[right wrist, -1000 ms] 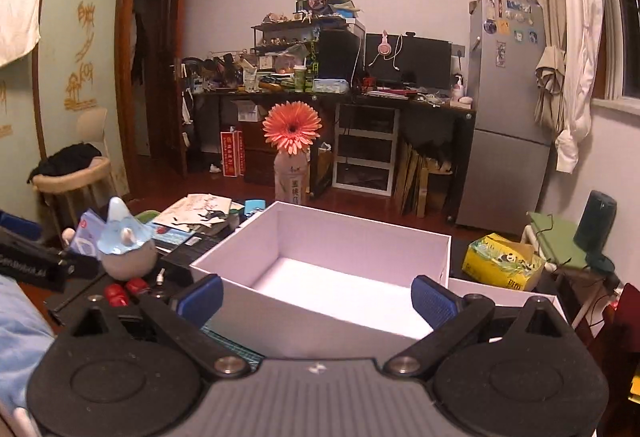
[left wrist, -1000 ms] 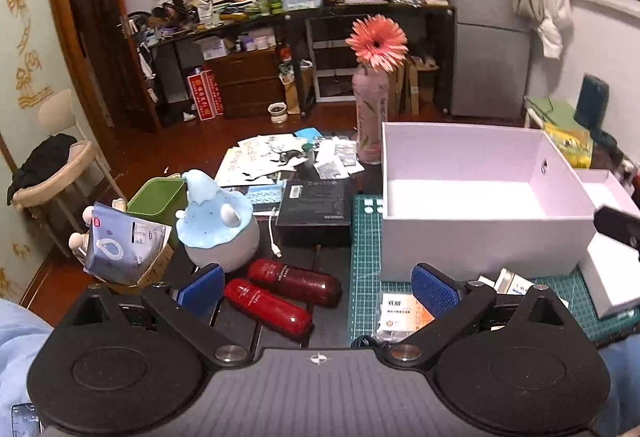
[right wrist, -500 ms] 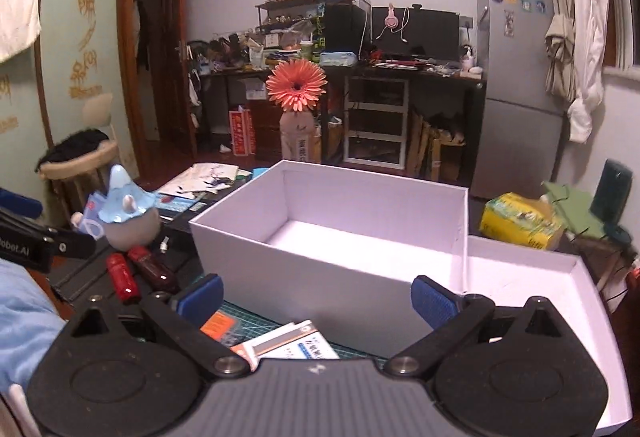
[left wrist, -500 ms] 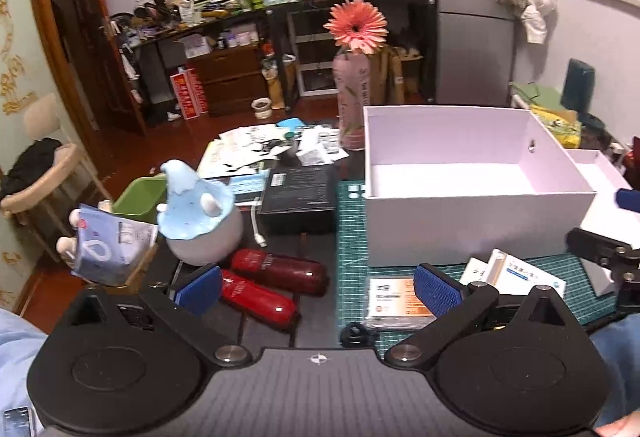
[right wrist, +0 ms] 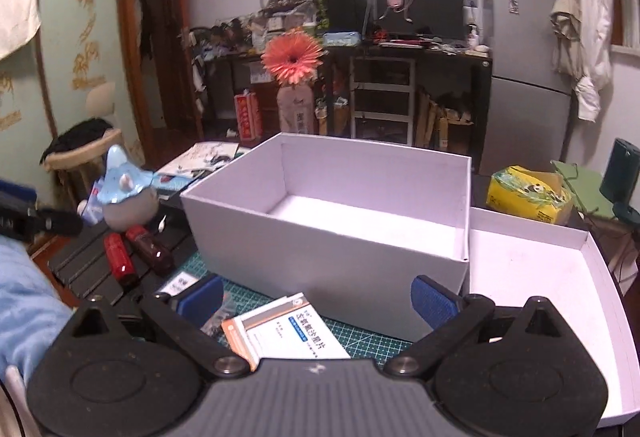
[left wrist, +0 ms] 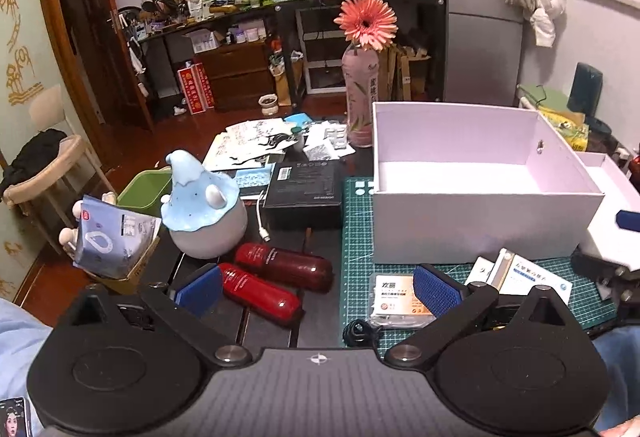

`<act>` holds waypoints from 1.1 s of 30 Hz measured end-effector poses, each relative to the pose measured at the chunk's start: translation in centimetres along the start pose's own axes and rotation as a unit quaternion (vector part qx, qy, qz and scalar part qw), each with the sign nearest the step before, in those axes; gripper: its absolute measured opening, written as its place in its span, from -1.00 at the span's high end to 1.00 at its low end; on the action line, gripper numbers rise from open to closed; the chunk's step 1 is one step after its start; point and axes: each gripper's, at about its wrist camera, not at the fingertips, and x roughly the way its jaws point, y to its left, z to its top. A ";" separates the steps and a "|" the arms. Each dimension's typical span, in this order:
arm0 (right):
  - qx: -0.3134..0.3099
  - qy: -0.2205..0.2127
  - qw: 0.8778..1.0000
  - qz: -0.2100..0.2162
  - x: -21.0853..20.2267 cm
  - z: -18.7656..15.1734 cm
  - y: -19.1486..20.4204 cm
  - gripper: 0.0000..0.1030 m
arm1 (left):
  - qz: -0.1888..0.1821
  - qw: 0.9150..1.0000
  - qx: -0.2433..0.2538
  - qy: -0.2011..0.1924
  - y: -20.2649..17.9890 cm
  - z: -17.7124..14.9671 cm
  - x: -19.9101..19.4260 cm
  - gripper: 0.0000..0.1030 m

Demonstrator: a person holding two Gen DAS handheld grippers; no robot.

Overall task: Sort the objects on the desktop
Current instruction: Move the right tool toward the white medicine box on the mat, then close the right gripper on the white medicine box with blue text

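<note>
Right wrist view puts the medicine box [right wrist: 286, 329] straight ahead of my right gripper [right wrist: 316, 303], between its wide-open, empty jaws, long axis slanting left-near to right-far. It lies on the mat [right wrist: 360, 337] before the white box [right wrist: 328, 237]. My left gripper [left wrist: 316, 289], also spread and empty, faces the red bottles [left wrist: 260, 291].

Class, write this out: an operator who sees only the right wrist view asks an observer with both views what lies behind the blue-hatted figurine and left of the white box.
Operator: What is behind the figurine?
Observer: A green bin stands just behind the figurine.
Operator: And to the left of the white box?
Observer: A flat black box lies just left of the white box.
</note>
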 end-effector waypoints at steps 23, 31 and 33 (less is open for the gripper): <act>-0.127 0.098 0.987 0.025 3.4 -1.8 2.8 -0.03 | -0.019 1.000 -0.004 0.006 -0.4 -0.2 0.1 -0.97; -0.143 0.101 0.984 0.026 3.9 -2.1 2.3 -0.26 | -0.028 0.999 -0.018 0.022 0.1 -0.2 0.7 -0.97; -0.143 0.104 0.984 0.038 4.1 -2.2 2.1 -0.47 | -0.027 0.999 -0.019 0.022 0.1 -0.2 0.7 -0.97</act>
